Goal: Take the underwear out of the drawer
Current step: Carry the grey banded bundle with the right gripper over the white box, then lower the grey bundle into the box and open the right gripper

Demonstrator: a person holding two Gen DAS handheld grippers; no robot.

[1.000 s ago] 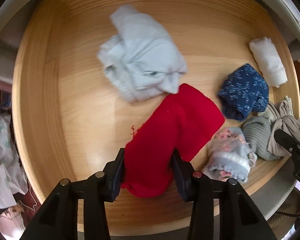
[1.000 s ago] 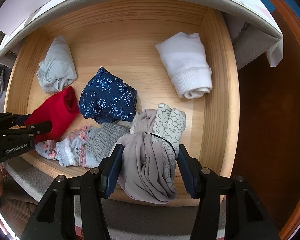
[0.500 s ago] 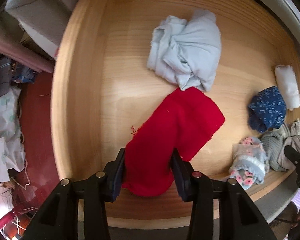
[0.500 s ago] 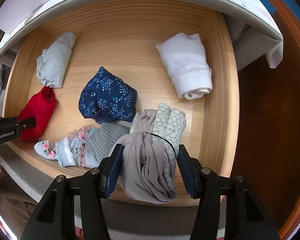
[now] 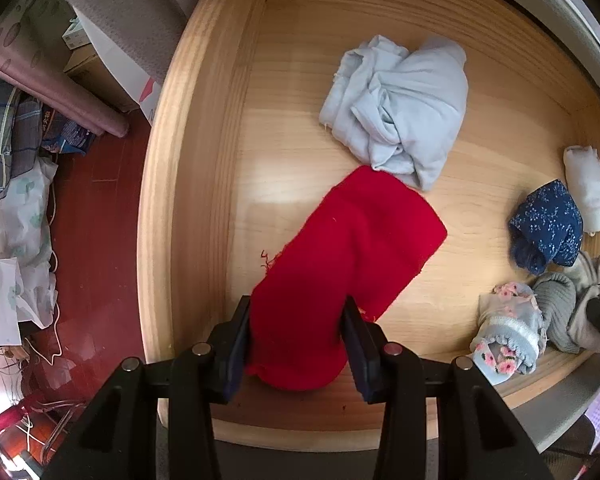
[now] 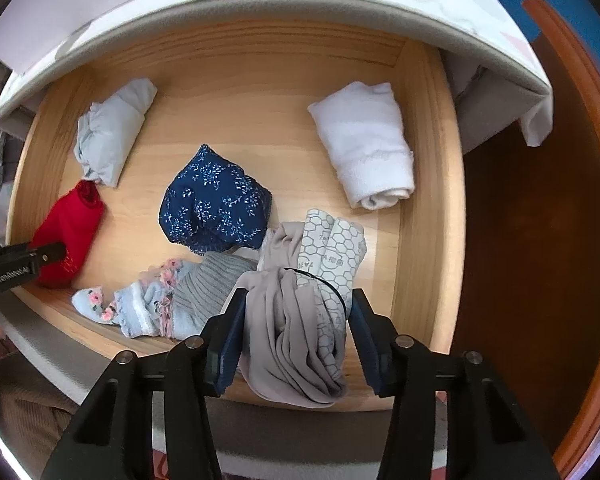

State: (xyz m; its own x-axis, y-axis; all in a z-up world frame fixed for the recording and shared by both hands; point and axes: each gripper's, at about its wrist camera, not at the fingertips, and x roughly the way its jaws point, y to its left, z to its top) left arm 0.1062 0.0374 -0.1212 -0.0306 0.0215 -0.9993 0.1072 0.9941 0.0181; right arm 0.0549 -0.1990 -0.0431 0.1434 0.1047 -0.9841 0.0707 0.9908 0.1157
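1. My left gripper (image 5: 296,336) is clamped on the near end of the red underwear (image 5: 348,256). Both pads press into the cloth at the bottom middle of the left wrist view, and the rest of the piece runs up and to the right across the drawer (image 5: 204,160) floor.
2. The far tip of the red piece touches a crumpled pale blue garment (image 5: 400,108) in the upper middle of that frame.
3. My right gripper (image 6: 296,328) has just been closing, with a beige bundle (image 6: 288,332) between the jaws. The left pad is against the cloth and the right pad sits right at a honeycomb-print piece (image 6: 332,248) folded into it, so I'd call it gripped.
4. In the right wrist view, a navy floral piece (image 6: 216,200) sits mid-frame and a white roll (image 6: 364,144) upper right.
5. A floral blue sock (image 6: 128,308) and a grey knit (image 6: 212,284) lie just left of the beige bundle.
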